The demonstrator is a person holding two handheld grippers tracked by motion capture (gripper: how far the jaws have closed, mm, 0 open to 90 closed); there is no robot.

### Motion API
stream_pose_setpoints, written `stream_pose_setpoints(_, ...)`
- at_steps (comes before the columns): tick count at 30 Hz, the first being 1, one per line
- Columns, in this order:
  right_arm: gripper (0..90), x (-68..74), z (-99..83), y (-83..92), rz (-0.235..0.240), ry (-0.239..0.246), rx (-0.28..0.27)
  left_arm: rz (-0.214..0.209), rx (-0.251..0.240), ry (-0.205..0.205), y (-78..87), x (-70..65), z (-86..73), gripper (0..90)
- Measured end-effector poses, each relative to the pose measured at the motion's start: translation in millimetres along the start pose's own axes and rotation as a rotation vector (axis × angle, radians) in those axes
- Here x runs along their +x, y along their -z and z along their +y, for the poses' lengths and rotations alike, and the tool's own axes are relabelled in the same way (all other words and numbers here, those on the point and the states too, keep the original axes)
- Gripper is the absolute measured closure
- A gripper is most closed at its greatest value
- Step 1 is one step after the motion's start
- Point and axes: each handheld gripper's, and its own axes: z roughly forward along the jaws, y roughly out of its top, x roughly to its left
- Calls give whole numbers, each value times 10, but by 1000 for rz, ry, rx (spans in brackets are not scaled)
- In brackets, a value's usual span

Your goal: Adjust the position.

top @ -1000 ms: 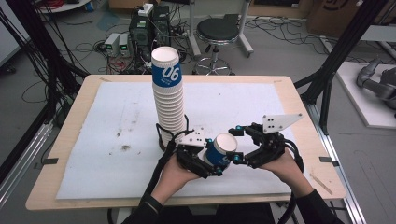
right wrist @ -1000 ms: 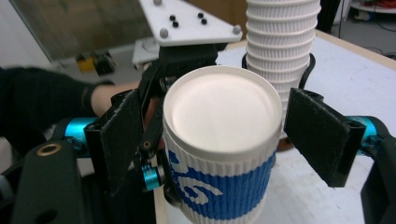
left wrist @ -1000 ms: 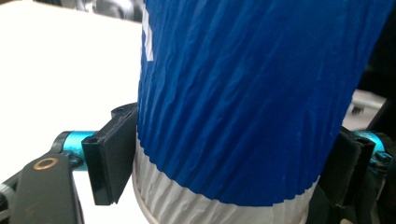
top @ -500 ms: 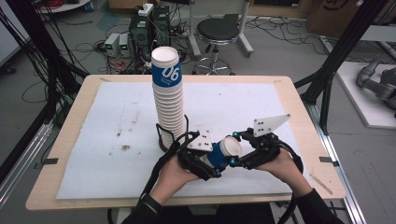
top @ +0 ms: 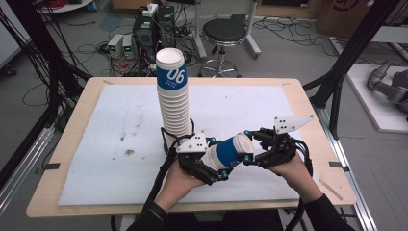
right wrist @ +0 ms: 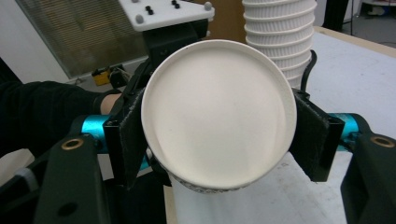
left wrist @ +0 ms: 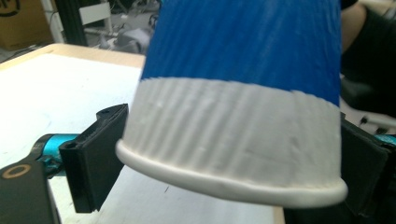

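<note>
Near the front edge of the table (top: 72, 144), toward its right half, the two hands have drawn closer together than a second ago, and the blue-and-white paper cup (top: 230, 151) that stood with its mouth upward between them now lies tipped on its side, mouth pointing right. The right gripper (top: 250, 150), which stood open around the cup a second ago, has clenched on the rim end; in the right gripper view its black pads press both sides of the white mouth. The left gripper (top: 214, 166) sits at the cup's base end, and its jaws have just been opening; in the left gripper view the cup (left wrist: 238, 116) lies between them, close against both, and I cannot tell whether they press it. Behind the hands, near the table's middle, the tall stack of cups (top: 173, 96) stands upright as before.
</note>
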Motion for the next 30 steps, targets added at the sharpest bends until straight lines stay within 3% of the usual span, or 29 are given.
stream_pose_setpoints(1,296,8,-4,-8,-4,2,-6,-16,-7,1,20,7,7,160)
stream_pose_setpoints(10,295,-32,-30,-2,20,-5,14,-31,73,-23,74,25,83,200)
stream_pose_setpoints(15,222,6,-24,-5,17,36,85,-29,125,-28,117,34,127,206)
stream_pose_setpoints(17,220,30,-4,-7,-6,62,107,-16,155,-53,134,30,141,211)
stream_pose_setpoints(24,218,70,19,-76,-41,83,172,11,285,-127,100,-25,194,215)
stream_pose_setpoints(30,276,74,-20,-129,-51,112,217,5,283,-132,112,-27,201,215)
